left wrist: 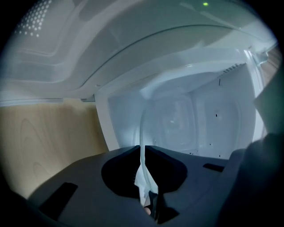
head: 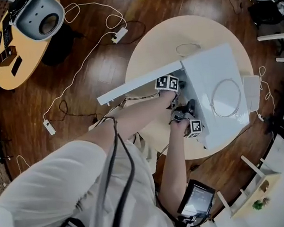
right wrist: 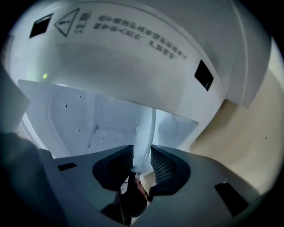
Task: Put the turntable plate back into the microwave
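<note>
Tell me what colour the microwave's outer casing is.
White. The microwave shows it best in the head view.

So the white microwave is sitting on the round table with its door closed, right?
Not quite: the door is open, swung out toward the left in the head view. The microwave does sit on the round table.
</note>
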`<control>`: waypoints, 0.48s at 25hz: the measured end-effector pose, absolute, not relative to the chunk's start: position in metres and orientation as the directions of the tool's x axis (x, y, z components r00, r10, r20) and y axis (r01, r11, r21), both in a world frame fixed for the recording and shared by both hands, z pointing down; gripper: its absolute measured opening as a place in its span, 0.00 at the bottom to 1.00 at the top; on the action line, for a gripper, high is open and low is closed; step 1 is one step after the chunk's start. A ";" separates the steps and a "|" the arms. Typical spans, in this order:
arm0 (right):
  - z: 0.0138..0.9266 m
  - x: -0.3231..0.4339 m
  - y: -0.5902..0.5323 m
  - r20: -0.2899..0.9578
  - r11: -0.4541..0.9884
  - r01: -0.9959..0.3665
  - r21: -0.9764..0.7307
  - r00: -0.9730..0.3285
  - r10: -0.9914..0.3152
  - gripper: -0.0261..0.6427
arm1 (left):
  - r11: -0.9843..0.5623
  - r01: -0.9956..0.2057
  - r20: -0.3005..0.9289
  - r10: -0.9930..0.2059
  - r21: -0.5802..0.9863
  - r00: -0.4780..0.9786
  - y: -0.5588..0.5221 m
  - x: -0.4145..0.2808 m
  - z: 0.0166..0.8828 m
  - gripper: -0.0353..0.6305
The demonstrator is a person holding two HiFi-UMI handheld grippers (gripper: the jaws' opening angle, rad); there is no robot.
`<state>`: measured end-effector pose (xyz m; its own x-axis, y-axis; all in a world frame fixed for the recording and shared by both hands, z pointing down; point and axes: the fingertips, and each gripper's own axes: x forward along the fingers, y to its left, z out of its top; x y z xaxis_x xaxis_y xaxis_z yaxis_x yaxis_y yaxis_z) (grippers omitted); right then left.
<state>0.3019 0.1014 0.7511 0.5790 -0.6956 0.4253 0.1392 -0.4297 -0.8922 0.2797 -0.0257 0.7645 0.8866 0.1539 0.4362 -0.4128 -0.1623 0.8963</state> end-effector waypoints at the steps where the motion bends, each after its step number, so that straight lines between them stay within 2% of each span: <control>1: 0.752 0.297 0.102 0.435 -0.431 0.151 -0.889 0.570 -0.697 0.19 | -0.170 -0.416 0.441 0.152 0.894 0.885 -0.027 0.278 0.766 0.12; 7: 0.753 0.296 0.094 0.466 -0.437 0.189 -0.879 0.533 -0.706 0.19 | -0.168 -0.414 0.436 0.124 0.895 0.891 -0.043 0.285 0.765 0.11; 12: 0.761 0.294 0.100 0.533 -0.526 0.183 -0.830 0.534 -0.656 0.17 | -0.222 -0.428 0.466 0.161 0.876 0.870 -0.035 0.278 0.768 0.11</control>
